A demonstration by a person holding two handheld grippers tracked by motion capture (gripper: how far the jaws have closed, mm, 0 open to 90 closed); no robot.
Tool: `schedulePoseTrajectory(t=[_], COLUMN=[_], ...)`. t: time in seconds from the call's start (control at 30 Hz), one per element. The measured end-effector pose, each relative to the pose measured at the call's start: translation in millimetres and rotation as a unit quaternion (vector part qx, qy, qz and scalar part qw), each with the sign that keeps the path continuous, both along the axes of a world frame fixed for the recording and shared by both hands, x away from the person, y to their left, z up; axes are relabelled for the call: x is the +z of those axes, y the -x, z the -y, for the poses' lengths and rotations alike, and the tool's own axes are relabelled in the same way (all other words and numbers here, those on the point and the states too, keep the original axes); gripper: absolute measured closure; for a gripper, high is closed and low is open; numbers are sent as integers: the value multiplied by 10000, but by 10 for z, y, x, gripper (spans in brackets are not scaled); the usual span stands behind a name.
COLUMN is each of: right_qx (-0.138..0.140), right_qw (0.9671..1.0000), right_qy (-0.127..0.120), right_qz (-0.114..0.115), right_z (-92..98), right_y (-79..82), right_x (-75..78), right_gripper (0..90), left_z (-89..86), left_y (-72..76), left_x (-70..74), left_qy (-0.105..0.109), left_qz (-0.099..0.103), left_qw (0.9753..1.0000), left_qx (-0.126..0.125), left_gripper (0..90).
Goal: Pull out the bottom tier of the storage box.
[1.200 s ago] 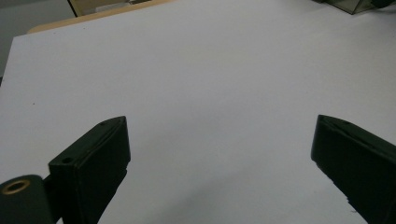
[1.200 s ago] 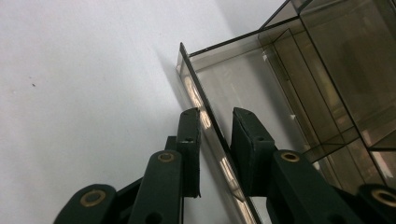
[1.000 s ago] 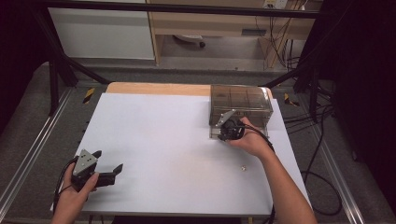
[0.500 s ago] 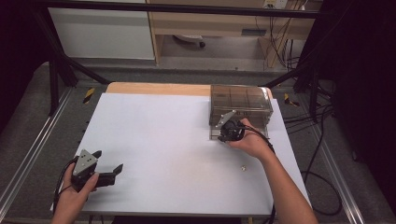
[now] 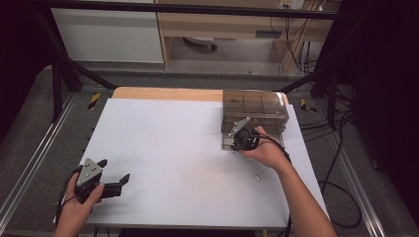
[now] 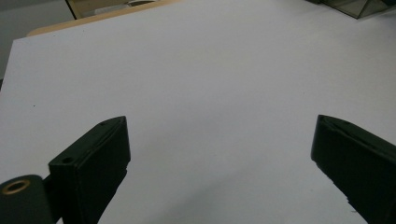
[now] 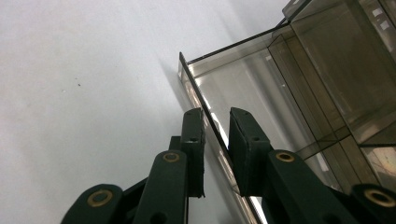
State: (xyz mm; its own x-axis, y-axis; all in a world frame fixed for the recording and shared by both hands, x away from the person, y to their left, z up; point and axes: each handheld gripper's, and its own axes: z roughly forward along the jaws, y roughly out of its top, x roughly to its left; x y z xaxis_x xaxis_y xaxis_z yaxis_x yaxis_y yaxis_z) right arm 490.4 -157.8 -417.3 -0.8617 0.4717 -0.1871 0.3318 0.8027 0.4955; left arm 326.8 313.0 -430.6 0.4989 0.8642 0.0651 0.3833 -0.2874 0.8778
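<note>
A smoky see-through drawer box (image 5: 254,106) stands at the back right of the white table (image 5: 168,133). My right gripper (image 5: 239,143) is at the box's front, low down. In the right gripper view its jaws (image 7: 215,112) stand astride the thin front wall of a drawer (image 7: 196,88) that is pulled out a little, and they are shut on that wall. The drawer looks empty. My left gripper (image 5: 114,170) rests near the table's front left corner. It is open (image 6: 219,126), with bare white table between its jaws.
A tiny pale object (image 5: 256,177) lies on the table in front of my right hand. Black frame posts (image 5: 59,84) flank the table, and cables (image 5: 341,148) trail off at the right. A wooden strip (image 5: 163,94) runs along the far edge.
</note>
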Motion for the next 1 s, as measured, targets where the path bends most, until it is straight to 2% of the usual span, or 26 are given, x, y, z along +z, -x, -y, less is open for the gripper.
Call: schedulePoseTrajectory(t=[0.27,0.4,0.6,1.0], right_qx=[-59,-49,33,292], right_qw=[9999,10000,10000,9990], right_qy=[-74,-30,-14,21], right_qz=[46,68,-33,-328], right_z=[24,18,-40,-21], right_y=[16,8,-32,-12], right_x=[2,-36,-83,-39], right_gripper=[756,737,726,773], left_z=[2,9,-5,2], left_y=[-4,-3,-1,-12], left_x=[-3,-3,-2,-6], left_qy=[-8,-12,2,7], left_qz=[-8,-6,-10,-16], left_qw=[10000,10000,10000,10000], left_qx=[-1,-8,9,2], left_gripper=[47,47,47,47])
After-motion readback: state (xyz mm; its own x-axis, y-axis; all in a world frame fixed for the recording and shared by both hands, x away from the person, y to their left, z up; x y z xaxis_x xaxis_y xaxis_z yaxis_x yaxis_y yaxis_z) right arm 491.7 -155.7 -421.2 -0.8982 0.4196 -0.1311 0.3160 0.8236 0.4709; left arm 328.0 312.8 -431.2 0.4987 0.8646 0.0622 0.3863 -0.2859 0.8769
